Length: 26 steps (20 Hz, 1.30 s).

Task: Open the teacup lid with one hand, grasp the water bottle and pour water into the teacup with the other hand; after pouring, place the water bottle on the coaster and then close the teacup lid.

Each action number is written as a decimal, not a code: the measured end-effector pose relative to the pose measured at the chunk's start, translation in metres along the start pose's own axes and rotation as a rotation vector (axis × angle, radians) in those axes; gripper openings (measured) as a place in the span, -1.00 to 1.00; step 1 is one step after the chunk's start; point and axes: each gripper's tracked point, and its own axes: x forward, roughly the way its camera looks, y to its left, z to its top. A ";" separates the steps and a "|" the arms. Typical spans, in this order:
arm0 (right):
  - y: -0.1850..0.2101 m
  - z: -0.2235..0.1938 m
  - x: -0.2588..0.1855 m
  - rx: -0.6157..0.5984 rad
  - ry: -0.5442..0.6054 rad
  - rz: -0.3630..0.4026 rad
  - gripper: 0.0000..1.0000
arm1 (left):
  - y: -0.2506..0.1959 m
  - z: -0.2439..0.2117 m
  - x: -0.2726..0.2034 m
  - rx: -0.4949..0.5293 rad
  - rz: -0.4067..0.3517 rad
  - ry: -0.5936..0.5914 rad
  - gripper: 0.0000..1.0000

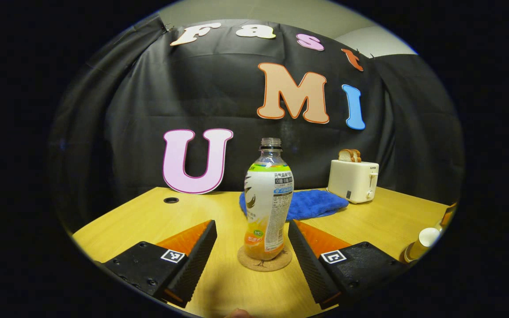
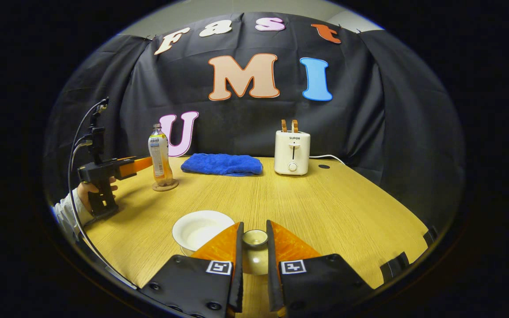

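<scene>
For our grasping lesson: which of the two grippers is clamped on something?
The right gripper: it pinches the teacup lid. The left gripper stands open, straddling the water bottle without touching it.

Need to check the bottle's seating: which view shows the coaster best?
Left gripper view: the coaster lies close and central under the water bottle. The right gripper view shows it small and far off, at left.

right hand-held gripper (image 2: 254,247) is clamped on the teacup lid (image 2: 255,238), right beside the open teacup (image 2: 199,229); water bottle (image 2: 159,154) sits on its coaster (image 2: 165,185) further back on the bench (image 2: 325,207).
</scene>
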 end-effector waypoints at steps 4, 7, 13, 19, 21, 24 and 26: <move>0.003 0.010 -0.004 0.004 -0.023 0.010 -0.48 | 0.006 0.017 -0.031 0.024 0.019 -0.038 0.89; 0.010 0.014 -0.002 0.002 -0.032 0.023 -0.48 | 0.007 0.029 -0.054 0.053 0.030 -0.064 0.89; 0.037 0.019 0.008 0.009 -0.046 0.075 -0.48 | 0.012 0.042 -0.093 0.071 0.061 -0.112 0.89; 0.068 0.025 0.021 0.015 -0.060 0.136 -0.48 | 0.018 0.044 -0.122 0.085 0.095 -0.115 0.86; 0.075 0.026 0.024 0.024 -0.066 0.148 -0.48 | 0.021 0.046 -0.129 0.084 0.117 -0.129 0.89; 0.079 0.020 0.029 0.032 -0.056 0.151 -0.47 | 0.023 0.046 -0.135 0.096 0.132 -0.130 0.89; 0.079 0.015 0.030 0.041 -0.048 0.152 -0.46 | 0.019 0.048 -0.139 0.093 0.128 -0.133 0.89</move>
